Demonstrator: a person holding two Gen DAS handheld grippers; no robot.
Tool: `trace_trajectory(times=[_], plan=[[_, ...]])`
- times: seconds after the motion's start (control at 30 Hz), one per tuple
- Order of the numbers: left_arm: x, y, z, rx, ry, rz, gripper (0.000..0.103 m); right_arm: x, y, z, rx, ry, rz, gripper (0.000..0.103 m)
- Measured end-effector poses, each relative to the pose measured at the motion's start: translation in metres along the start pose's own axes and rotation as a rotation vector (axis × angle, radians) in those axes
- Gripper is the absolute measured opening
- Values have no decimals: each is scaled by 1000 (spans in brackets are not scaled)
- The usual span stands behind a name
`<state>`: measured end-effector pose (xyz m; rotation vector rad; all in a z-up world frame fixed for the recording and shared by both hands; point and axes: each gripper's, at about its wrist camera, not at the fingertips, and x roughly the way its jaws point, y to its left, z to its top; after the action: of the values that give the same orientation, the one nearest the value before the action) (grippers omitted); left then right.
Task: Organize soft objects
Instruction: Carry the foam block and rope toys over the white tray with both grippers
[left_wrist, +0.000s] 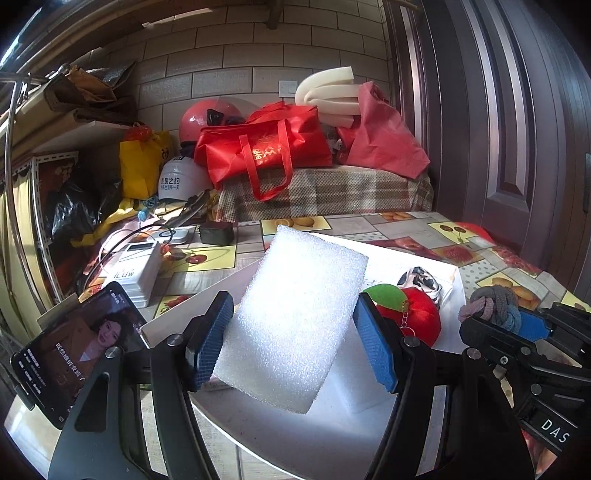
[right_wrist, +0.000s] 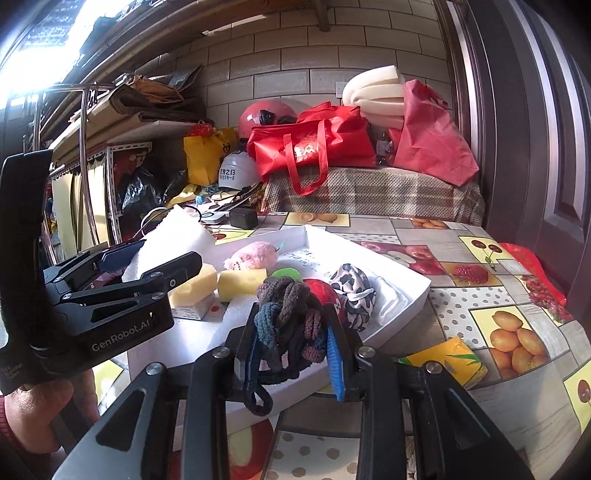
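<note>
My left gripper (left_wrist: 291, 343) is shut on a white foam block (left_wrist: 295, 314), which stands tilted between the blue pads above the white tray (left_wrist: 458, 280). My right gripper (right_wrist: 293, 354) is shut on a knotted bundle of grey, blue and brown knitted hair ties (right_wrist: 291, 314) at the tray's near edge (right_wrist: 406, 306). In the tray lie two yellow sponges (right_wrist: 195, 284), a pink fluffy piece (right_wrist: 253, 254), a green disc (right_wrist: 286, 273), a red plush apple (left_wrist: 410, 310) and a black-and-white cloth (right_wrist: 354, 291). The right gripper (left_wrist: 491, 317) shows beside the apple; the left gripper (right_wrist: 147, 258) shows at left.
A phone on a stand (left_wrist: 81, 350), a white device (left_wrist: 136, 266) and a black box (left_wrist: 218, 232) sit left of the tray. Red bags (left_wrist: 266, 147), helmets and foam rolls crowd the back. A door (left_wrist: 517, 147) is at right. A yellow packet (right_wrist: 450, 358) lies on the fruit-print tablecloth.
</note>
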<state>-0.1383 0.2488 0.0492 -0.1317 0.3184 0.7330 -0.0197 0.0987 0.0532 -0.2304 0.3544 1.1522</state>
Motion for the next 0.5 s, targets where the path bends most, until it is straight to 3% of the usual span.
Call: trace_trajectory(times=[0.37, 0.5], plan=[[12, 9, 10, 6, -74, 58, 68, 33, 14, 12, -21, 25, -2, 31], [22, 17, 13, -26, -44, 49, 68, 52, 9, 16, 19, 69, -5, 31]])
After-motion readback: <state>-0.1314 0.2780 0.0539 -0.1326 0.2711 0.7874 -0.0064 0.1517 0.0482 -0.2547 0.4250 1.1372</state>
